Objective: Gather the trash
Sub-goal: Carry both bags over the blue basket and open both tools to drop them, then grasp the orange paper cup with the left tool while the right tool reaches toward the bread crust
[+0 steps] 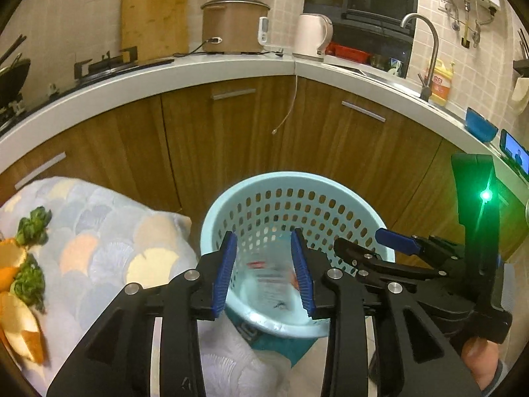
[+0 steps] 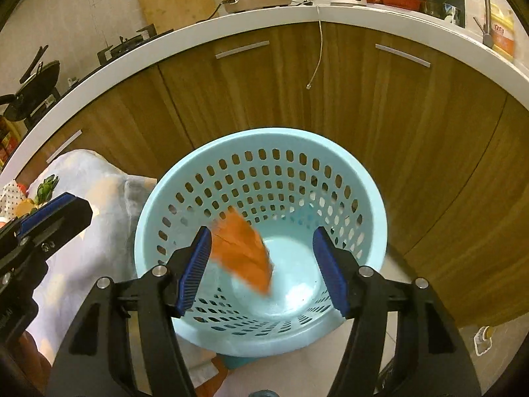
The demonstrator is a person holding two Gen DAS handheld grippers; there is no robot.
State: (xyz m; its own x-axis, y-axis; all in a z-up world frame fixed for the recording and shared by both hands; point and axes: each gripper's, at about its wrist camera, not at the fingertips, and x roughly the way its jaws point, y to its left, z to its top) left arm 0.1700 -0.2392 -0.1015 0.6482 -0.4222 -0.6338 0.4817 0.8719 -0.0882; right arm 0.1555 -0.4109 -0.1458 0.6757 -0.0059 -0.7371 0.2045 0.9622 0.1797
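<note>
A light blue perforated basket stands on the floor in front of the cabinets. My left gripper is open above its near rim; a blurred clear wrapper with red print shows between the fingers, inside the basket. My right gripper is open above the basket; a blurred orange peel is in the air beside the left finger, over the basket's inside. The right gripper also shows in the left wrist view. Orange peels and green leafy scraps lie on a patterned cloth.
Wooden cabinets with a white countertop stand behind the basket. On the counter are a rice cooker, a kettle, a cutting board, a stove and a tap. A cord hangs down the cabinet front.
</note>
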